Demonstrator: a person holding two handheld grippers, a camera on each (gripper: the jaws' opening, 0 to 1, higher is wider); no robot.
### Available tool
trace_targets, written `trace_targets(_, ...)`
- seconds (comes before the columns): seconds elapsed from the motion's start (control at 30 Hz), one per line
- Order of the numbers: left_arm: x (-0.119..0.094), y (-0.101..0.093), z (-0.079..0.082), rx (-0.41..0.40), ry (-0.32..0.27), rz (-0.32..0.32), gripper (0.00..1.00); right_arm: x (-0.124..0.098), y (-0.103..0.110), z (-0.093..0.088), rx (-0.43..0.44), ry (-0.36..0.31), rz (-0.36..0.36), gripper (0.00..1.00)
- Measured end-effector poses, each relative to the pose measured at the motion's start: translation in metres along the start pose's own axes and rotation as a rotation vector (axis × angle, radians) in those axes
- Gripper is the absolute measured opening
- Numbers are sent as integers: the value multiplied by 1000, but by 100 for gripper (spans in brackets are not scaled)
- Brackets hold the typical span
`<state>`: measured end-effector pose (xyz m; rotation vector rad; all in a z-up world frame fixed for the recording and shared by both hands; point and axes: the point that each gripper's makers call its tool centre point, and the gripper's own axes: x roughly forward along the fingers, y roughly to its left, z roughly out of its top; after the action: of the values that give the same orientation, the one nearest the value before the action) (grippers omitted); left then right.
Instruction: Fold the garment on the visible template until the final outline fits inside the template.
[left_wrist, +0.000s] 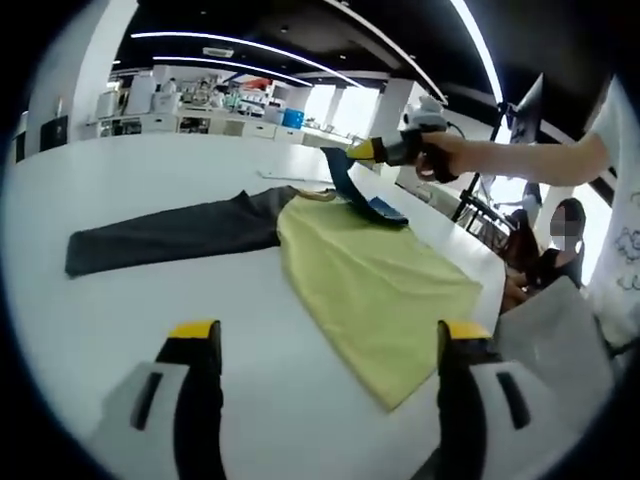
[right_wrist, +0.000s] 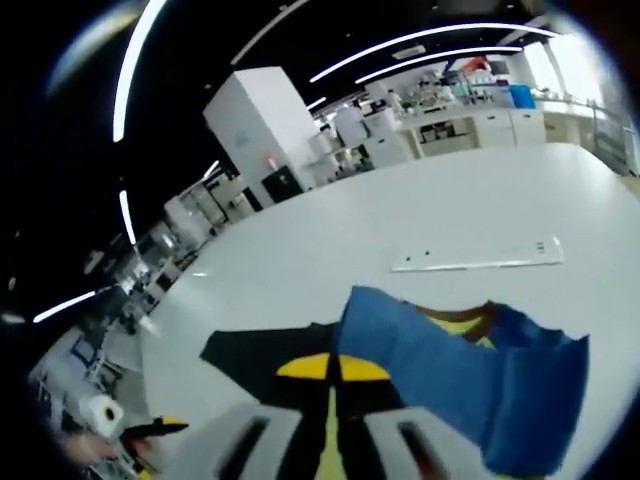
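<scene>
Left gripper view: yellow-green cloth template (left_wrist: 375, 290) flat on white table (left_wrist: 150, 180); dark grey garment (left_wrist: 170, 235) beside it, partly under.
Left gripper (left_wrist: 330, 345): spread wide, empty.
Right gripper (right_wrist: 330, 370): clenched on blue fabric strip (right_wrist: 450, 375), lifted.
Tip: carry it low, lay inside template.

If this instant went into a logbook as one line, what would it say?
stage: folding underway | right gripper: shut on blue fabric, lifted above white table | left gripper: open, holding nothing | yellow-green garment: flat | dark garment: flat

Two low views, shared garment (left_wrist: 370, 270)
</scene>
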<state>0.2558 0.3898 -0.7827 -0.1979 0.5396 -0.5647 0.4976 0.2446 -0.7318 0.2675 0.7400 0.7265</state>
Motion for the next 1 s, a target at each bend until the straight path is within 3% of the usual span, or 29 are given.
trace_targets(0.27,1,9,-1,-30,-15,1,85,32,11,-23,-8,56,-5,0)
trace_targets(0.43,1,15,-6,-53,-20,7,85,47,17,-47,-24,108,-5,0)
trace_targets(0.7,4,14,-13,-87,-22,10,84,68,13,-76,-28,171,-16,0)
trace_targets(1.0,2,21,-14,-107,-31,27,84,84,7,-88,-16,202,-17,0)
